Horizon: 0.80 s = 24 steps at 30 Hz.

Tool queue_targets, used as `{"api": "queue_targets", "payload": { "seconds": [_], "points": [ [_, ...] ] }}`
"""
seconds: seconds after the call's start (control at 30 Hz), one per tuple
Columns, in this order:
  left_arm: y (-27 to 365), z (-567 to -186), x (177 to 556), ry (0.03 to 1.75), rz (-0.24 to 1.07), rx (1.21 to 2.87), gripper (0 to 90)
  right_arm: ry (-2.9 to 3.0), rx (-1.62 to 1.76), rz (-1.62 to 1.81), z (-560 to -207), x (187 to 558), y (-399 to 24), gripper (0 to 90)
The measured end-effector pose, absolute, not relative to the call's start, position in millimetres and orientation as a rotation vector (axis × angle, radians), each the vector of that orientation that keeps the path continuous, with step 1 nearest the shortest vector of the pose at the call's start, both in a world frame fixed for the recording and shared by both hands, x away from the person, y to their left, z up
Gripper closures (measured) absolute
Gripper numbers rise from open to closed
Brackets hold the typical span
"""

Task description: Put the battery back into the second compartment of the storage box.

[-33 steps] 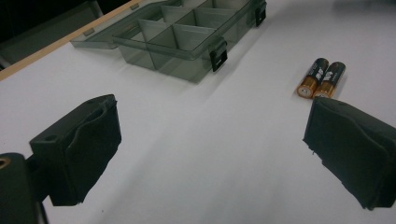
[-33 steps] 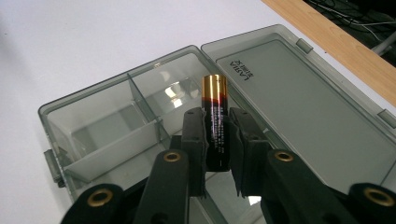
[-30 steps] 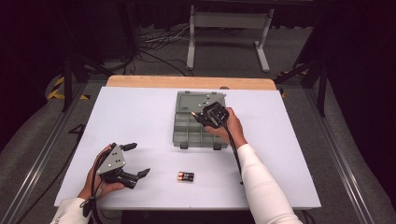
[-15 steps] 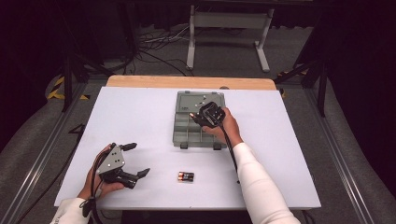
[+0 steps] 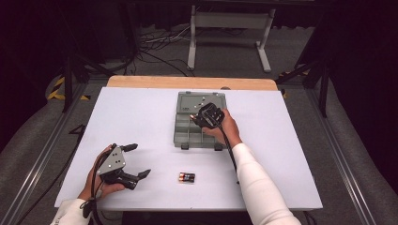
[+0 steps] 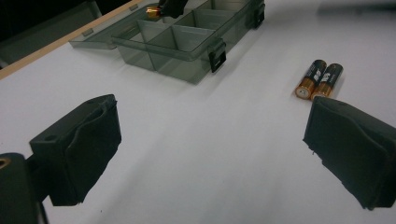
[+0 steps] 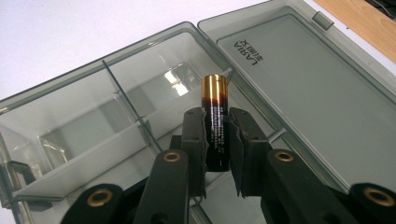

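My right gripper [image 7: 217, 135] is shut on a black-and-copper battery [image 7: 215, 123], which stands upright between the pads over the open grey compartment box [image 7: 93, 135]. In the high view the right gripper [image 5: 199, 116] hovers above the box [image 5: 185, 136], near its back row. Two more batteries [image 5: 186, 177] lie side by side on the white table near the front edge, and they also lie ahead of the left gripper [image 6: 322, 79]. My left gripper [image 5: 133, 160] rests open at the front left, jaws wide apart with nothing between them.
The box's lid [image 7: 303, 79] lies flat open toward the table's far wooden edge [image 5: 187, 82]. Two black latches [image 6: 217, 55] stick out from the box's front wall. The white table top [image 5: 131, 117] spreads wide to the left of the box.
The right gripper with its battery has shifted slightly over the box. The left gripper has stayed where it was.
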<state>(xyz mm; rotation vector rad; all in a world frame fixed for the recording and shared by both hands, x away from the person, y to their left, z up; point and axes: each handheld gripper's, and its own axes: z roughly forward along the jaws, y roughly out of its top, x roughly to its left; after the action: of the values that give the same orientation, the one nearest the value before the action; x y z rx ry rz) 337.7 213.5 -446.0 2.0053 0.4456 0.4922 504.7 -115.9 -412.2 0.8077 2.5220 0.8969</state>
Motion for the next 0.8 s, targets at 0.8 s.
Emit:
{"api": "queue_targets", "payload": {
  "seconds": [0.8],
  "points": [
    [213.6,-446.0,337.8,0.445,0.491,2.009,4.0,2.528,0.818,0.894,-414.6,504.3,-115.7,77.3]
  ]
}}
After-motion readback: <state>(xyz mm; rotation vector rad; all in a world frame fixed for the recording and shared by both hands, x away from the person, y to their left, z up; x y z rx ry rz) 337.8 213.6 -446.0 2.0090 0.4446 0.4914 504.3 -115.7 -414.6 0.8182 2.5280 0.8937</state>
